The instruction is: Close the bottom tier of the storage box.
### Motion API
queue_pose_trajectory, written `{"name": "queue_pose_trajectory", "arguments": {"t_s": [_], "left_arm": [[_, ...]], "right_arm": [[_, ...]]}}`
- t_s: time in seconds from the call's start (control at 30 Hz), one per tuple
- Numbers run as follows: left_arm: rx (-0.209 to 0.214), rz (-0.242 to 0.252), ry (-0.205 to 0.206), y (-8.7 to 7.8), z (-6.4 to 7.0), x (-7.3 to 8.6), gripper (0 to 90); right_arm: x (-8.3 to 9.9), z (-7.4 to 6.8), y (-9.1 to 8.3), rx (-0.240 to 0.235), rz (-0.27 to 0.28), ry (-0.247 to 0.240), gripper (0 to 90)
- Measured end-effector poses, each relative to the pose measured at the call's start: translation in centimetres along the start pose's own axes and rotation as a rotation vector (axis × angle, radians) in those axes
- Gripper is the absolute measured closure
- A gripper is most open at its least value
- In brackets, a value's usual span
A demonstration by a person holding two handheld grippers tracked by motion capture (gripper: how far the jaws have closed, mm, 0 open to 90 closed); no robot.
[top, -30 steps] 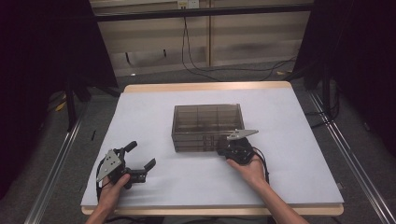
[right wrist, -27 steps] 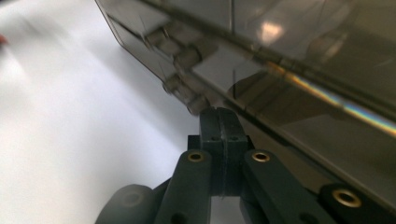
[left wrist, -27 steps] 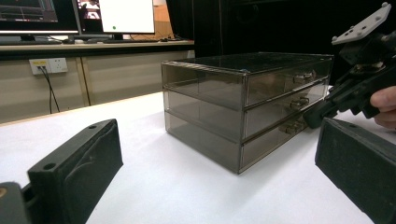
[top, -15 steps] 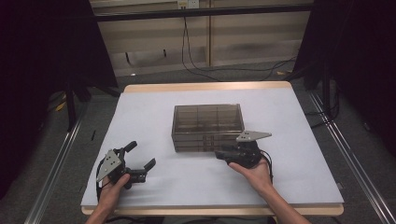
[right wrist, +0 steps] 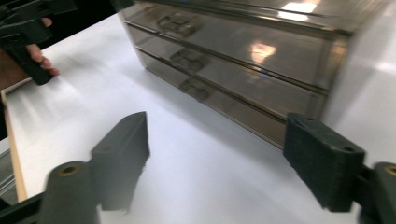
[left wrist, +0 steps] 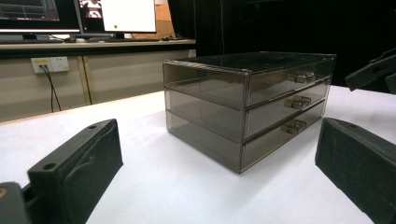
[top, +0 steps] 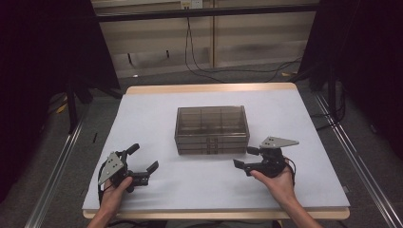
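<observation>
Since a moment ago, the right claw [top: 246, 158] has slid back from the front of the drawer box [top: 212, 129] toward the lower right of the high view, and now it sits apart from the box with its tips pointing left. The left claw [top: 143, 157] has stayed in the lower left of the high view.

Both claws are wide open and hold nothing. In the left gripper view, the two black jaws stand far apart at the bottom corners, with the box between them and farther off. In the right gripper view, the jaws are also spread wide, and the box fills the upper part of the frame.

The drawer box sits in the middle of the white tabletop [top: 157, 114]. It is made of dark, smoky, see-through plastic. It has three flat drawers stacked one on top of another, and all three look pushed in. Each drawer has a small handle [left wrist: 293, 101] on its front. Faint lines on the top show dividers inside.

A hand [right wrist: 35, 55] holding the left claw shows at the upper left of the right gripper view.
</observation>
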State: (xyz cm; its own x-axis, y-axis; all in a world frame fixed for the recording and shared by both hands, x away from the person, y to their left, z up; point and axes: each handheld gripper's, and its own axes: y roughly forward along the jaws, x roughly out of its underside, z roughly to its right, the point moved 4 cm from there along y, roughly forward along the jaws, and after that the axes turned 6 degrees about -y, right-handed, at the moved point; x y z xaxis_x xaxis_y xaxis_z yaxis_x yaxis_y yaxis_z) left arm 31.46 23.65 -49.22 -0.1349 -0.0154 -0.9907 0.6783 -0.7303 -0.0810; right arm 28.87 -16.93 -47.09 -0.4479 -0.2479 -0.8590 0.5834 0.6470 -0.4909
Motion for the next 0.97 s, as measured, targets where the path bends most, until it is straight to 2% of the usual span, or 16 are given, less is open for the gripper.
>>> {"name": "queue_pose_trajectory", "arguments": {"t_s": [0.1, 0.2, 0.23, 0.27, 0.33, 0.43, 0.5, 0.53, 0.67, 0.73, 0.83, 0.97], "left_arm": [[0.006, 0.011, -0.015, 0.1, 0.1, 0.0, 0.5], [0.002, 0.001, -0.005, 0.0, 0.1, 0.0, 0.5], [0.003, 0.012, -0.024, 0.1, 0.2, 0.0, 0.5], [0.002, 0.012, -0.022, 0.1, 0.2, 0.0, 0.5], [0.001, 0.001, -0.005, 0.1, 0.1, 0.0, 0.5], [0.003, 0.016, -0.027, 0.2, 0.2, 0.0, 0.5], [0.002, 0.010, -0.018, 0.1, 0.2, 0.0, 0.5], [0.000, 0.000, -0.004, 0.0, 0.1, 0.0, 0.5], [0.000, 0.005, -0.004, 0.1, 0.2, 0.0, 0.5], [-0.001, 0.005, 0.006, 0.0, 0.1, 0.0, 0.5], [0.002, 0.007, -0.005, 0.0, 0.1, 0.0, 0.5], [-0.001, 0.007, 0.002, 0.0, 0.1, 0.0, 0.5]], "right_arm": [[0.4, 0.6, -0.9, 0.023, -0.008, 0.013, 15.3], [1.0, 1.0, -2.0, 0.057, -0.010, 0.026, 10.4], [1.2, 1.1, -2.3, 0.074, -0.008, 0.026, 8.0], [1.4, 1.2, -2.7, 0.088, -0.008, 0.026, 7.7], [1.6, 1.4, -3.5, 0.086, -0.001, 0.032, 7.4], [2.0, 1.8, -4.7, 0.094, 0.011, 0.047, 4.8], [2.3, 2.1, -5.4, 0.114, 0.015, 0.054, 5.0], [2.6, 2.2, -5.6, 0.120, 0.014, 0.061, 4.9], [3.7, 3.4, -7.0, 0.153, 0.031, 0.102, 4.2], [4.3, 3.9, -7.7, 0.180, 0.017, 0.098, 4.6], [4.9, 4.2, -8.3, 0.218, -0.008, 0.085, 7.0], [5.0, 4.8, -8.9, 0.255, 0.009, 0.095, 4.9]]}}
